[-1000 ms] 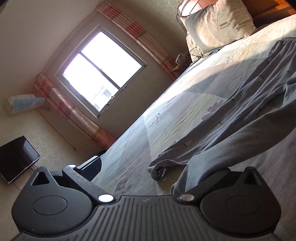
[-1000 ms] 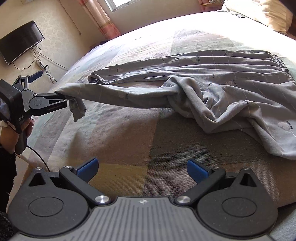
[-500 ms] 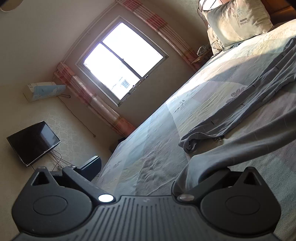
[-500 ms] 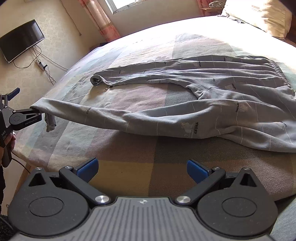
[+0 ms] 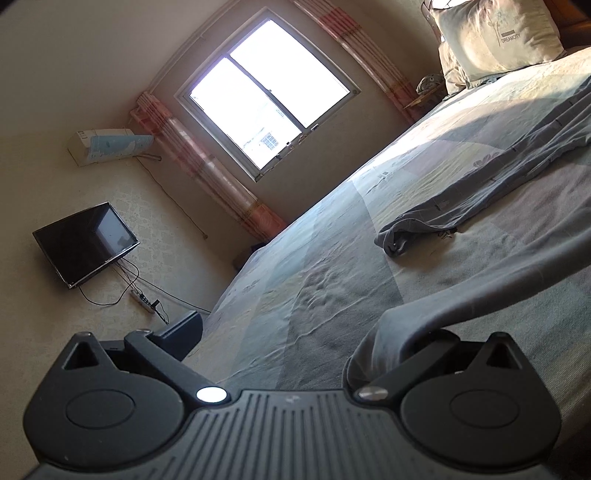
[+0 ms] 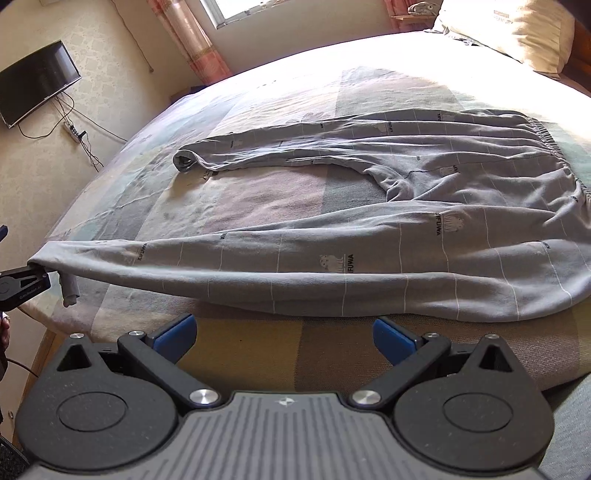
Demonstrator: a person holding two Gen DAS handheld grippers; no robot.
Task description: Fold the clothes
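Observation:
Grey pyjama trousers (image 6: 424,206) with thin white grid lines lie spread on the bed, waistband at the right, legs pointing left. The far leg (image 6: 258,151) lies flat. The near leg (image 6: 258,273) is stretched straight to the left. Its cuff (image 5: 391,343) drapes over the right finger of my left gripper (image 5: 295,339), whose jaws stand wide apart in its own view. The left gripper's tip (image 6: 22,284) shows at the left edge of the right wrist view, at the cuff. My right gripper (image 6: 284,336) is open and empty above the bed's near edge, just in front of the near leg.
The bed (image 6: 258,96) has a patchwork cover. Pillows (image 6: 517,33) lie at its head, top right. A wall TV (image 6: 37,85) with cables and a power strip is at the left. A window (image 5: 266,96) with pink curtains is behind.
My left gripper has pulled the near leg's cuff further left, past the bed's edge, and the leg now lies straight. The right gripper has moved slightly forward.

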